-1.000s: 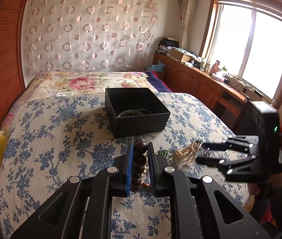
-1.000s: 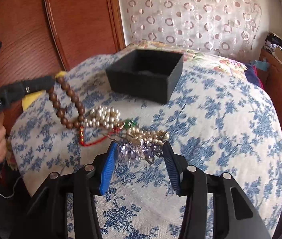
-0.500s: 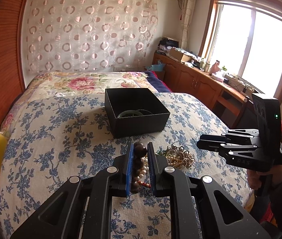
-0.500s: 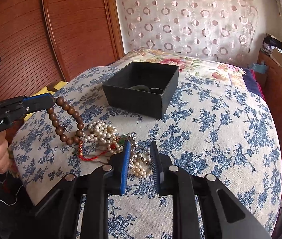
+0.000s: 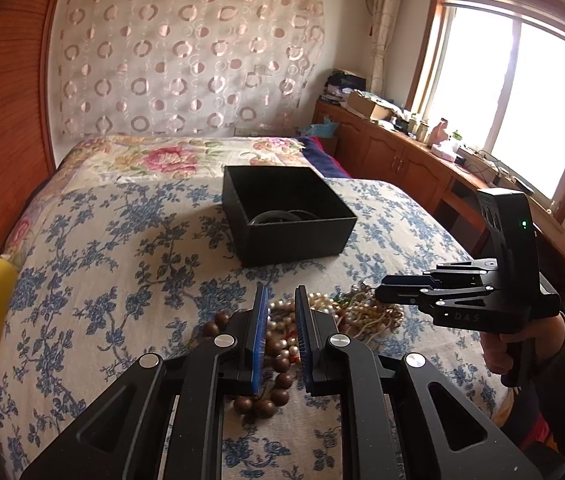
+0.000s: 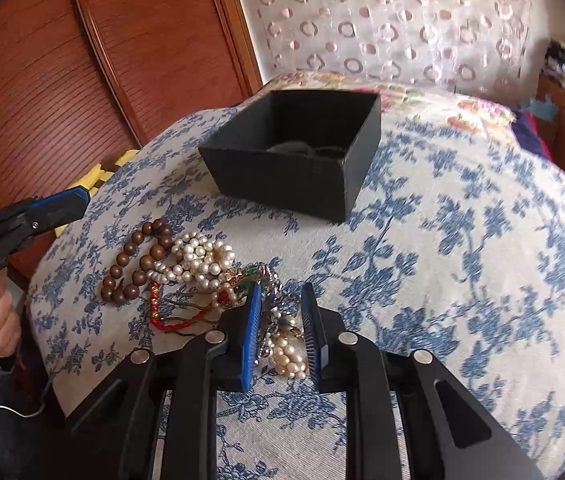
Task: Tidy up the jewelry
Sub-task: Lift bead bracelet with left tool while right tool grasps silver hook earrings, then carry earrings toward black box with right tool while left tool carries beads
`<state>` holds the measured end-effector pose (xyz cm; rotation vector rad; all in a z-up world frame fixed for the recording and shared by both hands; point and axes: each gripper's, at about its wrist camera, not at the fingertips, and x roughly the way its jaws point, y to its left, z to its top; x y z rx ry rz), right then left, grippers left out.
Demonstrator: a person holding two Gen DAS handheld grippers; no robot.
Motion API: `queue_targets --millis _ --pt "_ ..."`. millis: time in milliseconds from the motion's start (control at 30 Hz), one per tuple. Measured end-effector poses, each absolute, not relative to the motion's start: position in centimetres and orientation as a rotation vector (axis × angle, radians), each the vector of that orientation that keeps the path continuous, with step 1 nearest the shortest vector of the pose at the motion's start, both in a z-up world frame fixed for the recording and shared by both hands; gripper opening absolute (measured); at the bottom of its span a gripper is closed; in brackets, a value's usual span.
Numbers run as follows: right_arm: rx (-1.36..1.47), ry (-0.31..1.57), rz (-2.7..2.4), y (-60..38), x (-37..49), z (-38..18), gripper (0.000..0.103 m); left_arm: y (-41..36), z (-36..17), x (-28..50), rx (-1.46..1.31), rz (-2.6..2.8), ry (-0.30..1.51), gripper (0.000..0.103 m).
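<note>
Pearls (image 6: 284, 354) sit pinched in my right gripper (image 6: 282, 328); black box (image 6: 294, 156) lies at twelve o'clock; left gripper (image 5: 280, 332) hangs unclamped.

Pretty clearly someone's bedroom at home — there's a bed (image 5: 94, 240) with a blue-flowered bedspread (image 6: 462, 240) and a rose-print quilt (image 5: 162, 156) at the far end, a wooden headboard panel (image 6: 82, 60), a circle-patterned curtain (image 5: 182, 60), plus a sunny window (image 5: 522, 92) over a cluttered wooden cabinet (image 5: 394, 156) — lived-in stuff.
</note>
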<state>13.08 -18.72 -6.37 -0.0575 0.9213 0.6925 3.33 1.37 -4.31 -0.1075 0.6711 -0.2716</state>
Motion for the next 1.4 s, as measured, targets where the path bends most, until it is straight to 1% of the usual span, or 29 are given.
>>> queue_targets --millis 67,100,233,400,533,733,767,867,900,1167,1333,1367,1400 --pt "-0.052 0.934 0.705 -18.6 13.2 -6.6 0.022 1.6 -4.5 3.4 -0.11 -0.268 0.675 0.013" --pt "-0.05 0.932 0.714 -18.5 13.1 -6.6 0.014 1.7 -4.6 3.5 -0.109 -0.267 0.677 0.013" --pt "-0.06 0.885 0.71 -18.7 12.7 -5.6 0.013 2.0 -5.0 3.7 -0.109 -0.259 0.686 0.013" --pt "-0.098 0.774 0.673 -19.3 12.1 -2.7 0.01 2.6 -5.5 3.9 -0.112 -0.244 0.697 0.013" --pt "-0.186 0.703 0.606 -19.5 11.5 -1.0 0.01 3.2 -6.2 4.2 -0.099 -0.223 0.715 0.013" --pt "-0.273 0.7 0.513 -20.0 11.8 -1.1 0.009 4.1 -7.8 4.9 -0.092 -0.19 0.775 0.013" --pt "-0.273 0.704 0.501 -20.1 12.0 -1.3 0.009 4.2 -8.1 5.1 -0.088 -0.185 0.787 0.014" --pt "-0.235 0.699 0.467 -20.9 12.4 -1.3 0.009 4.2 -8.6 5.2 -0.08 -0.182 0.804 0.024" --pt "-0.219 0.691 0.465 -21.1 12.4 -1.3 0.009 4.1 -8.9 5.4 -0.077 -0.183 0.812 0.026" --pt "-0.166 0.579 0.42 -22.0 12.1 0.1 0.009 4.0 -10.3 6.7 -0.059 -0.165 0.875 0.026" --pt "-0.18 0.58 0.426 -21.8 12.3 0.4 0.009 3.8 -10.6 7.3 -0.039 -0.166 0.887 0.026" --pt "-0.181 0.582 0.428 -21.8 12.3 0.4 0.009 3.7 -10.6 7.4 -0.033 -0.163 0.89 0.022" --pt "-0.181 0.584 0.431 -21.8 12.2 0.4 0.009 3.7 -10.6 7.4 -0.026 -0.161 0.891 0.013"
